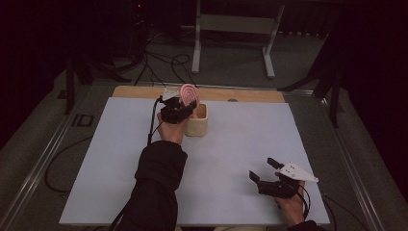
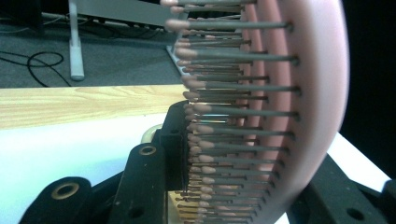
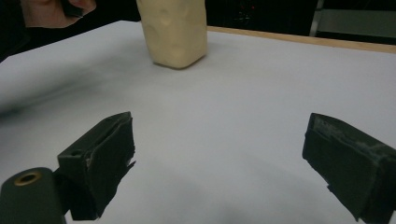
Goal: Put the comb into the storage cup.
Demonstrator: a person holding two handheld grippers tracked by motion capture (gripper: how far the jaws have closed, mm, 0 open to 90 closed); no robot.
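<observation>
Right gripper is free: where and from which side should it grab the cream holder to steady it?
Grip the cream holder low across its side walls, coming from the near right with the right gripper level. It stands upright, and the left gripper, shut on the pink hairbrush, crowds its rim and left side, so the lower right is likely the clear approach.

The white sheet-covered table (image 1: 231, 159) lay bare across its whole middle and left side, giving wide passage there. The one fixed obstacle was the cream, square, dimpled plastic holder (image 1: 197, 121) near the far edge, with the left gripper (image 1: 179, 109) and its pink oval bristled hairbrush (image 1: 188, 93) crowding the holder's left side and top. The right gripper (image 1: 265, 174), jaws spread with nothing between them, took up the near right corner, well apart from the holder.
</observation>
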